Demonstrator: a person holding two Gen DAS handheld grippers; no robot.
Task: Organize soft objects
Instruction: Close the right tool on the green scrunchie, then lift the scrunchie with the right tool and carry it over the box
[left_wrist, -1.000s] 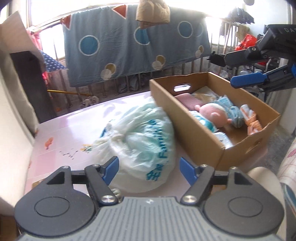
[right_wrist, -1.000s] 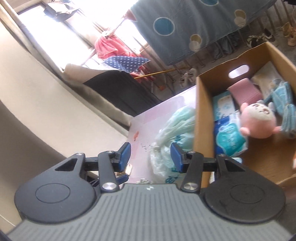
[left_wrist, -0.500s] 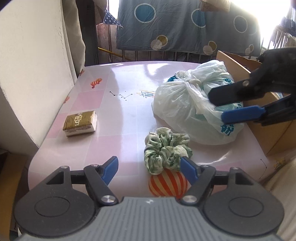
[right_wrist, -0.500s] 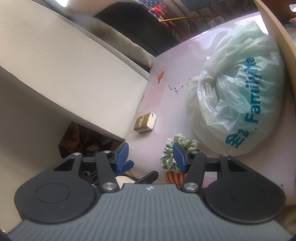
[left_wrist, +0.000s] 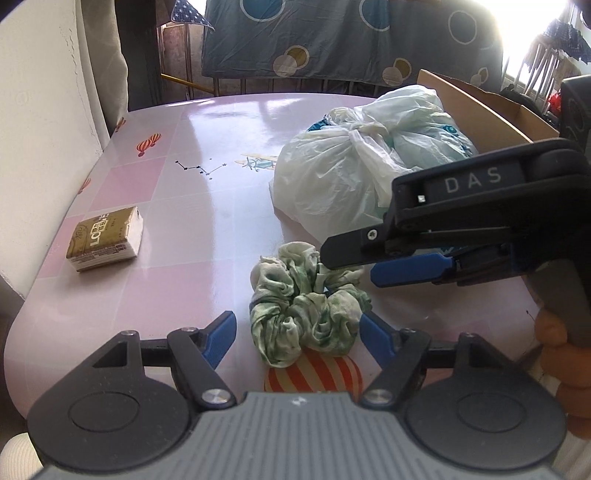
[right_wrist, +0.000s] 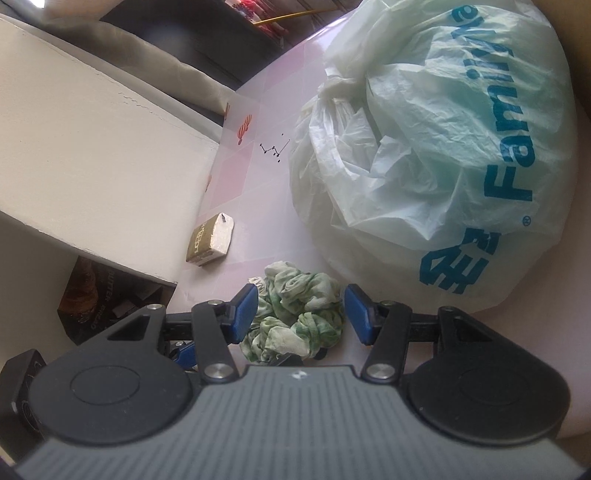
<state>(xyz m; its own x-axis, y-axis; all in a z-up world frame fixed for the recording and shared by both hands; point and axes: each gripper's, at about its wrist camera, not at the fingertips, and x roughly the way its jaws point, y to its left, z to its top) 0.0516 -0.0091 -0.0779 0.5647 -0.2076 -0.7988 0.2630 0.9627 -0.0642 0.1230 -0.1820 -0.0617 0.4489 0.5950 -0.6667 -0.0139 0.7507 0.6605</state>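
Observation:
A green-and-white scrunchie lies near the table's front edge, resting against an orange-striped ball. My left gripper is open and hangs just before them, its blue pads on either side and apart from the cloth. From the right, my right gripper reaches over the scrunchie's far side. In its own view the right gripper is open with the scrunchie showing between its pads, not squeezed. A knotted white plastic bag sits behind.
A gold-wrapped tissue pack lies at the table's left. A cardboard box stands behind the bag at right. A pale wall borders the table's left side. A person's fingers hold the right gripper's handle.
Both grippers have dropped from the box and bag toward the table's near edge. The scrunchie and ball came into view, and the right gripper has moved in over the scrunchie.

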